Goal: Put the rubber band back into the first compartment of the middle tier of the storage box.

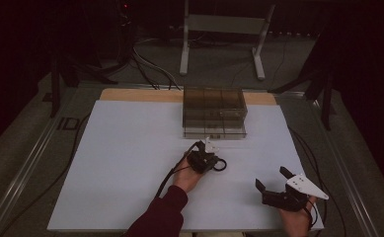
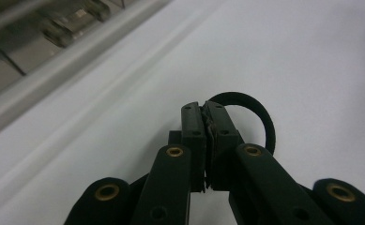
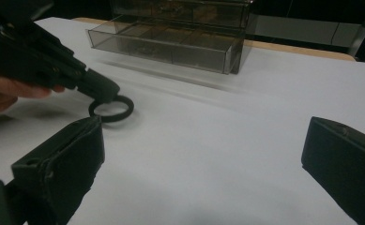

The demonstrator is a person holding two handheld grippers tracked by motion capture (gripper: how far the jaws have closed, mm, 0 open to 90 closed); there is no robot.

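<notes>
Left gripper (image 1: 210, 159) sits near the middle of the white surface (image 1: 130, 163), a little toward the far edge, low over the sheet. In its own view I read the jaws pressed together on the near rim of a black ring (image 2: 260, 117); the rest of the loop curves out beyond the jaw tips and to their right. From the high view the ring (image 1: 220, 164) shows just right of that gripper, against the white surface. I cannot tell whether the free side of the loop rests on the sheet or hangs just clear of it.

Right gripper (image 1: 273, 181) is held near the front right corner of the surface, well apart from the ring. Jaws stand wide apart, nothing between them. Its own view looks across the sheet at the left gripper (image 3: 98, 89) and the ring (image 3: 111, 108) hanging from its tip, with a hand (image 3: 6, 91) behind.

A smoky clear drawer box (image 1: 213, 112) stands at the middle of the far edge. Its lowest drawer (image 3: 163, 44) is pulled out toward me, dividers visible inside. The ring is near the drawer's front, not touching it.

A dark red sleeve (image 1: 162, 215) comes in over the front edge behind the left gripper.
</notes>
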